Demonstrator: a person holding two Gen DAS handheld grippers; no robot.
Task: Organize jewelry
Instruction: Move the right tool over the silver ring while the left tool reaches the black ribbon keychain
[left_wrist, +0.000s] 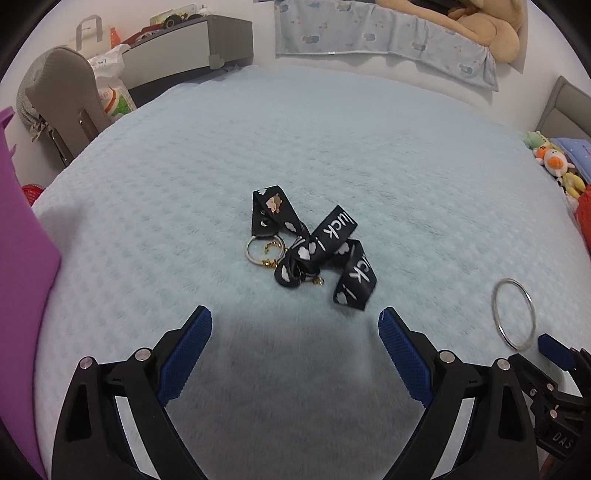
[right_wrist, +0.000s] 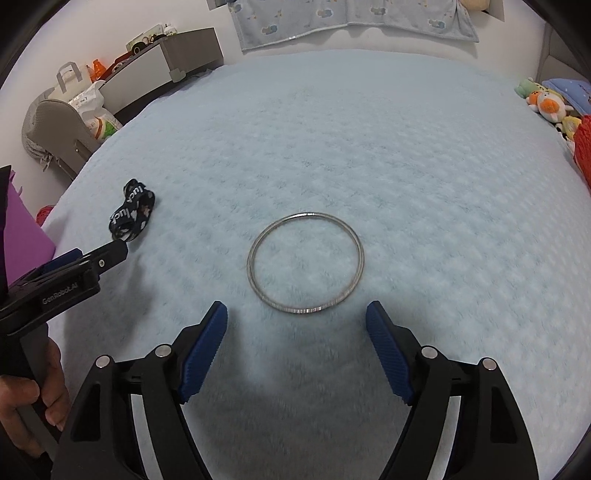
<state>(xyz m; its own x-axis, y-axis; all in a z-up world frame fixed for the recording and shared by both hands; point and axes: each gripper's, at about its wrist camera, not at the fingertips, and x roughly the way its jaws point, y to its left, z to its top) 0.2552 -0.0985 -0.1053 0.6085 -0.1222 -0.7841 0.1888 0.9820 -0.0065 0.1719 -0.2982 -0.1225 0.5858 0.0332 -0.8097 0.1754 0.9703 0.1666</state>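
A black lanyard strap (left_wrist: 317, 243) printed with "luck" and white clouds lies bunched on the light blue blanket (left_wrist: 332, 147), with a small silver key ring (left_wrist: 263, 250) and gold chain bits beside it. My left gripper (left_wrist: 294, 321) is open and empty, just short of the strap. A thin silver bangle (right_wrist: 306, 263) lies flat on the blanket; it also shows in the left wrist view (left_wrist: 514, 314). My right gripper (right_wrist: 296, 314) is open and empty, just in front of the bangle. The strap (right_wrist: 132, 215) shows far left in the right wrist view, with the left gripper's body (right_wrist: 62, 277) near it.
A purple board (left_wrist: 22, 266) stands at the left edge of the bed. Plush toys (left_wrist: 554, 162) and a red basket (left_wrist: 583, 218) sit at the right edge. A grey chair (left_wrist: 62, 99), bags and a cabinet (left_wrist: 192, 48) stand beyond the far left corner.
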